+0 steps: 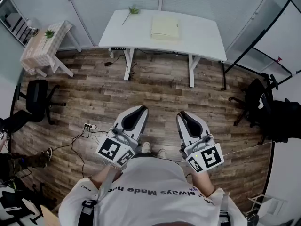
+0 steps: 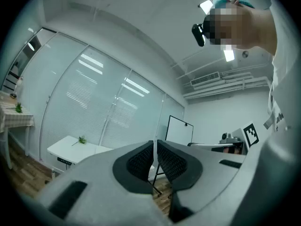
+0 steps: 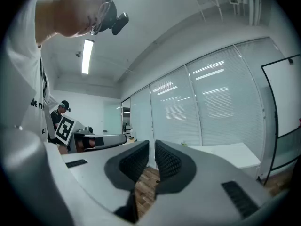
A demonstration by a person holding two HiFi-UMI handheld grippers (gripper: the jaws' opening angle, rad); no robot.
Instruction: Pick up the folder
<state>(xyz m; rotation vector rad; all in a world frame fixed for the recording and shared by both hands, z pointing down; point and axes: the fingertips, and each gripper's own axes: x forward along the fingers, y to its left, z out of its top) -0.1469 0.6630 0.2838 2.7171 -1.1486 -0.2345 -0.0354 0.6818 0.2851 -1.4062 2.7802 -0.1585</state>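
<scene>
Both grippers are held level above the wooden floor [image 1: 160, 86], close in front of the person's torso [image 1: 150, 182], side by side and apart from each other. The left gripper [image 1: 137, 111] is closed. In the left gripper view its two dark ribbed pads are brought together with only a hairline seam between them, and nothing is caught there. The right gripper [image 1: 185, 115] is likewise closed and empty, its pads being shown all but touching in the right gripper view, with bare floorboards seen below the tips. The folder [image 1: 165, 28], pale yellow and flat, is laid on the white desk [image 1: 136, 34], well ahead of both grippers and roughly in line with the gap between them; it is touched by neither. A green sprig [image 1: 132, 11] is laid on the same desk top, far ahead of the left gripper and to the left of the folder. A whiteboard [image 1: 282, 36] is stood far ahead and outward of the right gripper. A small cloth-covered table [image 1: 44, 46] and a black office chair [image 1: 36, 98] are placed well out on the left gripper's outer side. Near the left gripper, on its outer side, a small white block [image 1: 89, 126] with trailing cables is seen on the floor (probably a power strip, though too small to be sure).
</scene>
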